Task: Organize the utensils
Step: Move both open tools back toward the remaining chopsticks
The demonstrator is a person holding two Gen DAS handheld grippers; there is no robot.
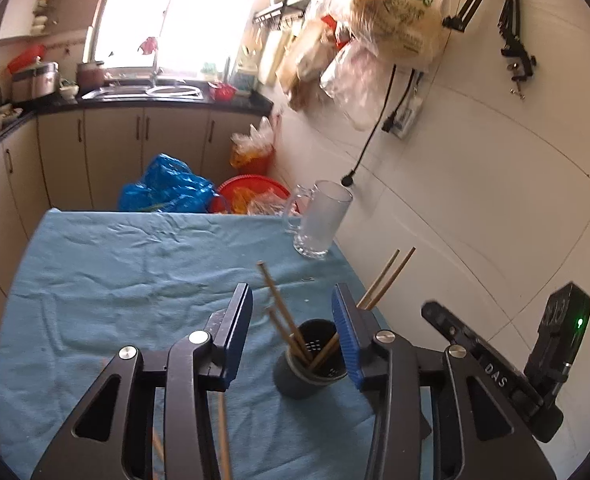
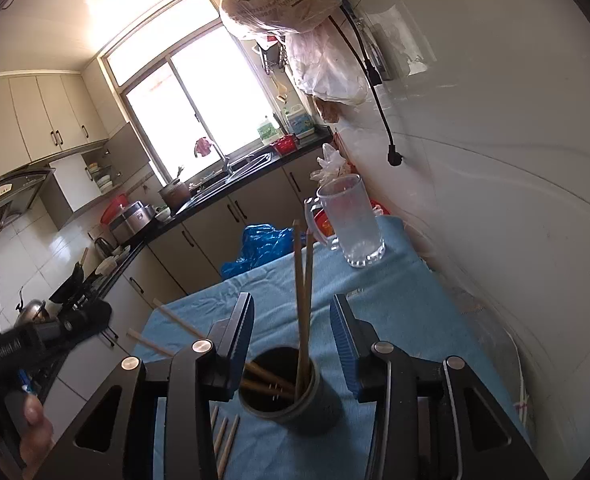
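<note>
- The left gripper (image 1: 293,330) hangs over the blue cloth (image 1: 135,280), jaws apart and empty.
- The dark cup (image 1: 309,364) stands between its fingers, chopsticks (image 1: 281,312) leaning out toward 11 and 1 o'clock.
- The right gripper (image 2: 293,340) also has its jaws apart, over the same cup (image 2: 291,392).
- Loose chopsticks (image 2: 225,440) lie on the cloth at 7 o'clock of the cup.
- A glass mug (image 2: 351,220) stands at 1 o'clock, near the wall.
</note>
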